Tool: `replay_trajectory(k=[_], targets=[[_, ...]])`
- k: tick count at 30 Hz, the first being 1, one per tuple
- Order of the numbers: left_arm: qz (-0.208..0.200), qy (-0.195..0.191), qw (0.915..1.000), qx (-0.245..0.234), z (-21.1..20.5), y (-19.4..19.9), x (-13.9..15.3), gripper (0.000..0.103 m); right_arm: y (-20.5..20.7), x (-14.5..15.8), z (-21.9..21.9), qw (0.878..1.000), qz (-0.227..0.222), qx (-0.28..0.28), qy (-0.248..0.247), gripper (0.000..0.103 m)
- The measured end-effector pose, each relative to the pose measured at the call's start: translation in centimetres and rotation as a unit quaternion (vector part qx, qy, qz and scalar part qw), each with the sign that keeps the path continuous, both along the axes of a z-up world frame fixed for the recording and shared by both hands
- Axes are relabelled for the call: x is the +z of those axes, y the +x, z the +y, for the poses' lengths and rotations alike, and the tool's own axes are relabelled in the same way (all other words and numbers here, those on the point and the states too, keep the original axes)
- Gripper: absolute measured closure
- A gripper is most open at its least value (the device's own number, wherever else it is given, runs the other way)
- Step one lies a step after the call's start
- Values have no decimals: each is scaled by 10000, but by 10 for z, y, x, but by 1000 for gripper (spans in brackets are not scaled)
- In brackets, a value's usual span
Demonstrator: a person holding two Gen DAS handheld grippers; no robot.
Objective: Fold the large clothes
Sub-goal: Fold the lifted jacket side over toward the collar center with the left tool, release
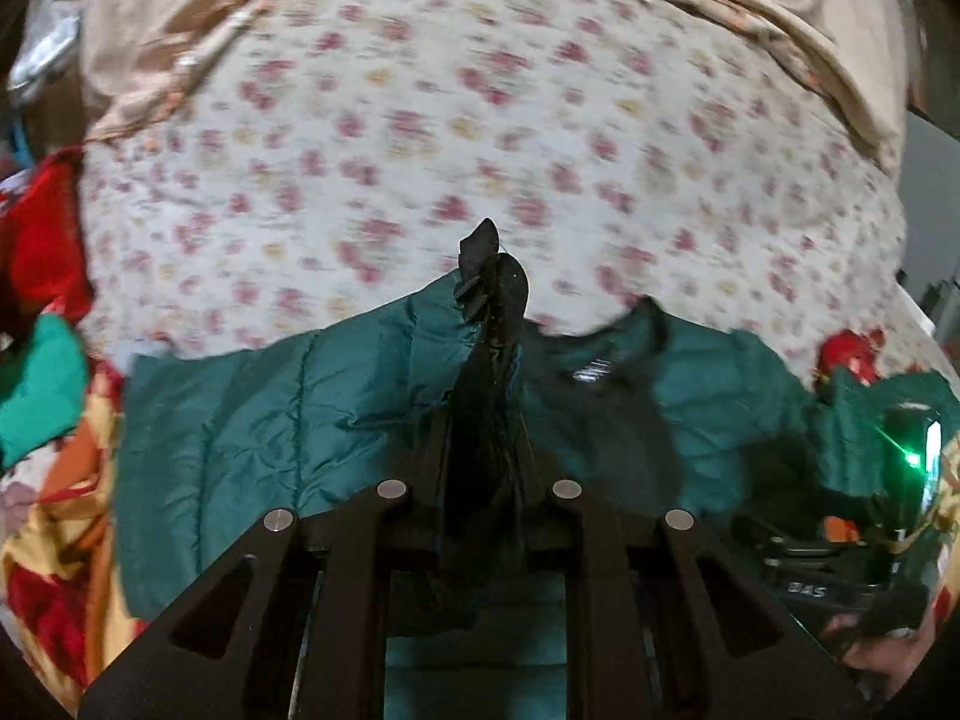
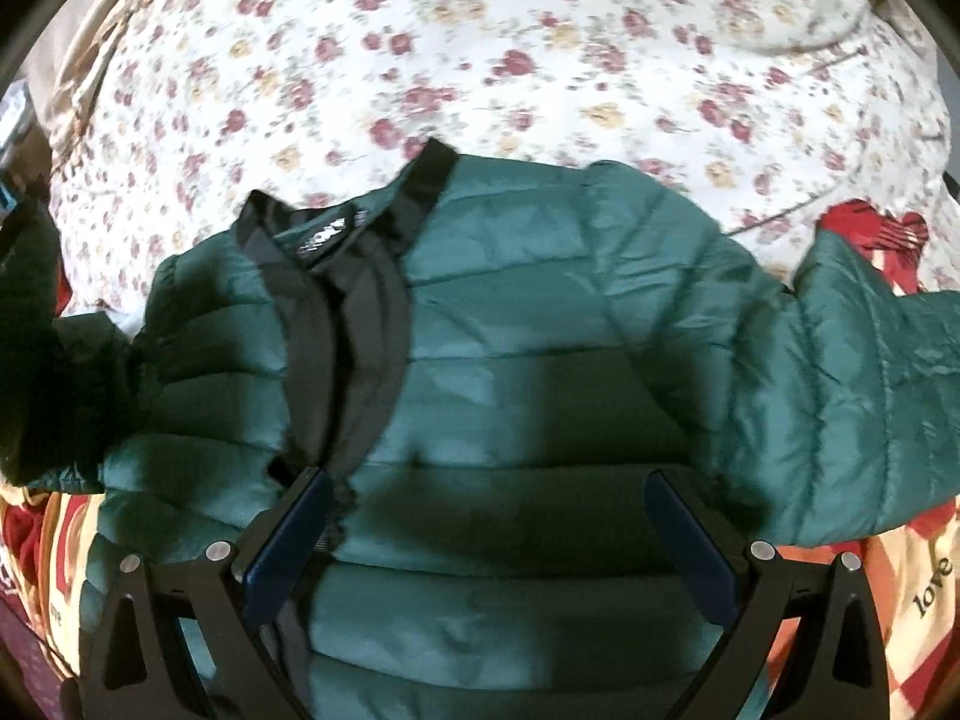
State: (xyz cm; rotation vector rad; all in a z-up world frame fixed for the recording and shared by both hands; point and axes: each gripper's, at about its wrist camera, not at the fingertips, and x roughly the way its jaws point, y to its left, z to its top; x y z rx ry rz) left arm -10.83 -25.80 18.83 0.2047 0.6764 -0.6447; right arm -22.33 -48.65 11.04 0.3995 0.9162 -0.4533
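A bed fills both views, covered by a white sheet (image 2: 540, 60) printed with small red and yellow flowers; a beige cloth (image 1: 780, 18) lies bunched along its far edge in the left view; nearer the cameras a blanket (image 2: 888, 618) in red, orange and cream lies over the sheet, with the word "love" readable on it at the right; the room past the bed is dark and blurred, with only a grey strip of wall at the right edge; the green jacket (image 2: 540, 312), quilted and with a black collar and lining, lies spread across the near part of the bed, collar toward the sheet, one sleeve stretched to the right over the blanket; a red garment (image 1: 42, 240) and a bright green one (image 1: 42, 384) sit at the left edge of the left view; the left tool (image 1: 489, 282) is closed on the jacket's dark edge, lifting it in a peak; the right tool (image 2: 486, 516) hangs open over the jacket's body, blue pads (image 2: 288, 546) wide apart.
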Motion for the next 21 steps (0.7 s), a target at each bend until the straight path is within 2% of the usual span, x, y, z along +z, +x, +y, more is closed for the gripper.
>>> replay_trajectory(k=[5,9,14,16,18,21], targets=[[165,35,9992,-355,-43,-15,-17,89,-8,-6,-12,10000,3,-46,23,0],[382,79,9971,-657,-74,-18,-38,89,-15,-4,-17,9997,47,47,-225,0],[714,262,9945,-718,-105,-9,-75,87,-27,-4,-35,9999,27,-109,-90,0],[860,330,9936,-651,-112,-3,-91,80,-29,-6,-40,9999,57,-140,-32,0],[1155,254,9911,-614,-115,6,-104,57,-28,-8,-41,9999,81,-126,-2,0],[1330,32,9897,-526,-110,11,-109,42,-28,-8,-41,9999,79,-96,-5,0]])
